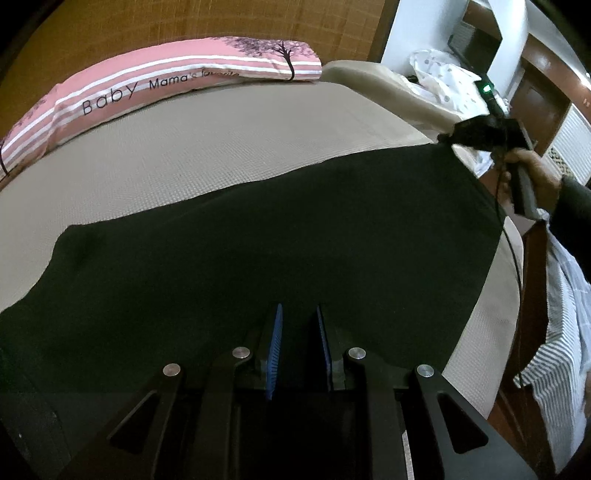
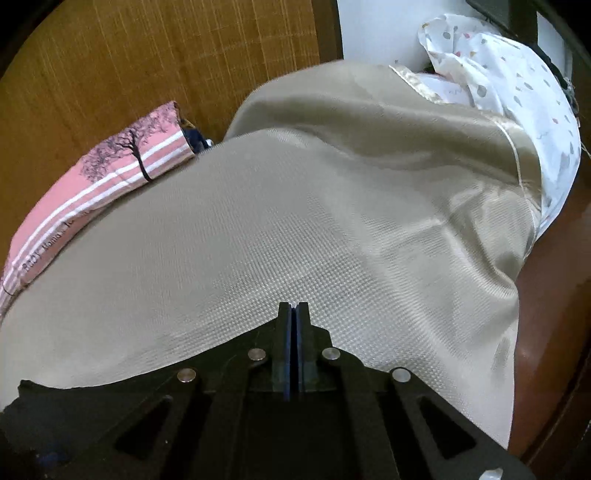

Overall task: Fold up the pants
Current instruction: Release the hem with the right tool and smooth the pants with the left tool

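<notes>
The black pants (image 1: 258, 243) lie spread flat on the beige bed cover (image 1: 207, 140). My left gripper (image 1: 299, 317) is open, its blue pads just above the pants' near edge, holding nothing. My right gripper (image 1: 458, 136) shows at the pants' far right corner, in a hand, pinching that corner. In the right wrist view my right gripper (image 2: 293, 314) is shut, pads pressed together, with black pants cloth (image 2: 55, 406) at the bottom left below it. The pinched cloth itself is hidden by the fingers.
A pink striped pillow (image 1: 177, 81) lies along the wooden headboard (image 1: 184, 22). A beige satin pillow (image 2: 369, 122) and white spotted cloth (image 2: 517, 81) sit at the bed's far right corner. Striped cloth (image 1: 554, 350) hangs off the bed's right edge.
</notes>
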Action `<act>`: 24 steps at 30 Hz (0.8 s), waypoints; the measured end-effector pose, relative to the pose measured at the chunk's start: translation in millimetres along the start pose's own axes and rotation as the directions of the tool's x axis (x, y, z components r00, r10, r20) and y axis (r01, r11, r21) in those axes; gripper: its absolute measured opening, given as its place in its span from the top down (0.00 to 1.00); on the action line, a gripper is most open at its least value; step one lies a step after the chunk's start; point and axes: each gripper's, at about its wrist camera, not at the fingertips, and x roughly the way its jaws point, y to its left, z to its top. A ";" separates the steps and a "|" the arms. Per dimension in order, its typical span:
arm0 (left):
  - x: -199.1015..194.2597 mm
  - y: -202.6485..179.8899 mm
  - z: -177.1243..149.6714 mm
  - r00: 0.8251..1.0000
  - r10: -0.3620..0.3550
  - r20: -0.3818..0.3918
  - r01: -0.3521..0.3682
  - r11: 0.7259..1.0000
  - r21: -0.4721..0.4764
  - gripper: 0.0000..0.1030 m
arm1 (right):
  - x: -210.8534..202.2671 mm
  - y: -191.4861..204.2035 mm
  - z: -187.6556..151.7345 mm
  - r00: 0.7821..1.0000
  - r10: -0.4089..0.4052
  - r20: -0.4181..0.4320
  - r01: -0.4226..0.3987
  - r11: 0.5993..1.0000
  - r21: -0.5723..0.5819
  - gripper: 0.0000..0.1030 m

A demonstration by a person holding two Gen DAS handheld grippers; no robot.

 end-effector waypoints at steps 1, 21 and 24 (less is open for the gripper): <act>-0.8 1.4 -1.1 1.000 0.000 0.005 0.000 1.000 -0.001 0.81 | 8.3 -1.1 -1.4 1.000 -0.012 -0.018 0.013 1.000 0.010 0.99; -76.2 74.6 -19.7 0.982 0.143 0.121 -0.120 0.977 -0.179 0.80 | -53.6 126.0 -33.5 0.956 0.274 -0.108 -0.290 0.940 -0.182 0.61; -83.7 96.7 -30.9 0.981 0.163 0.100 -0.139 0.967 -0.215 0.79 | -49.3 192.2 -56.3 0.907 0.368 -0.207 -0.413 0.874 -0.256 0.61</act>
